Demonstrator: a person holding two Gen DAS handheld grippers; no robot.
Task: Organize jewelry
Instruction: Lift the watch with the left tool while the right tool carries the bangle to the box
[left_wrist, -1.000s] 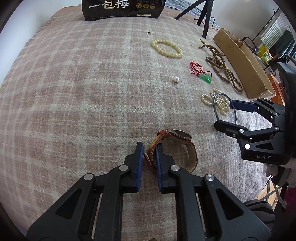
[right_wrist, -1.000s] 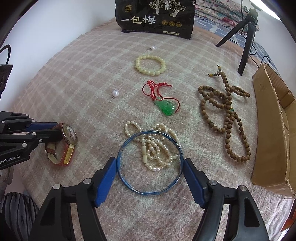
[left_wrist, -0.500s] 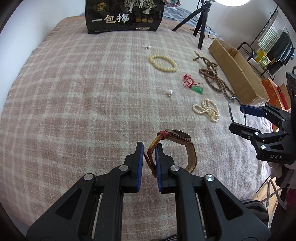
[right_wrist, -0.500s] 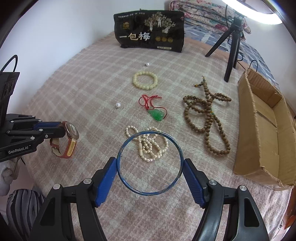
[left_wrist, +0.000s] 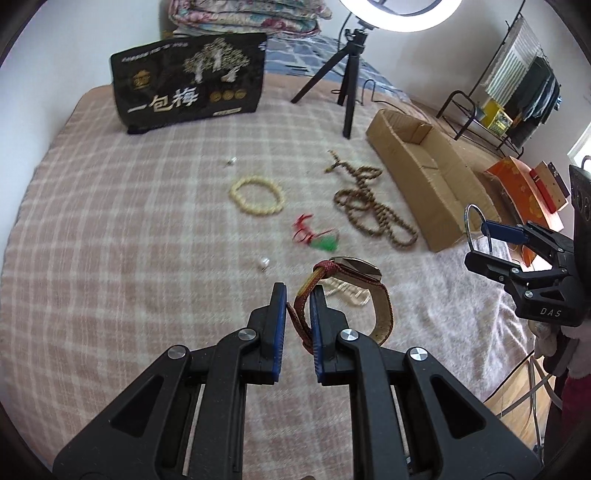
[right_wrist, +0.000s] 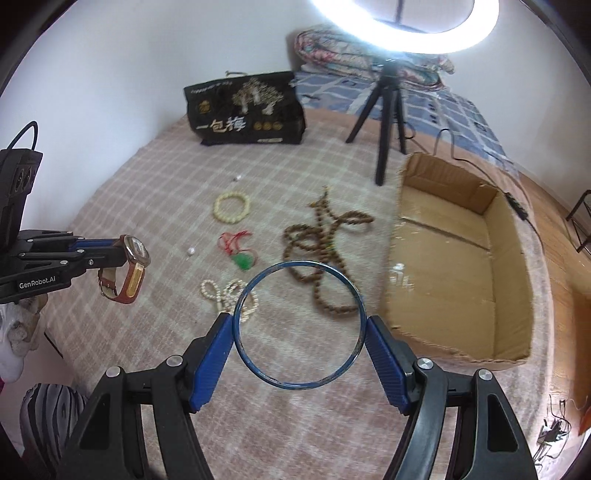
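Note:
My left gripper (left_wrist: 298, 293) is shut on the red strap of a wristwatch (left_wrist: 356, 271), which hangs above the checked blanket; the same watch (right_wrist: 132, 266) shows at the left of the right wrist view. My right gripper (right_wrist: 300, 325) is shut on a blue bangle (right_wrist: 255, 363), pads pressing its two sides, lifted off the bed. On the blanket lie a cream bead bracelet (right_wrist: 232, 208), a green pendant on red cord (right_wrist: 243, 261), a white pearl strand (right_wrist: 221, 293), brown wooden beads (right_wrist: 317, 258) and two small pearl earrings (right_wrist: 191, 252).
An open cardboard box (right_wrist: 458, 258) sits at the right edge of the bed, with a small white item inside. A black printed bag (right_wrist: 245, 109) stands at the back. A ring light on a black tripod (right_wrist: 386, 122) stands behind the box. Folded quilts lie beyond.
Both grippers have risen off the blanket with the watch and the bangle; the jewelry below looks smaller and the box, bag and ring light have come into view.

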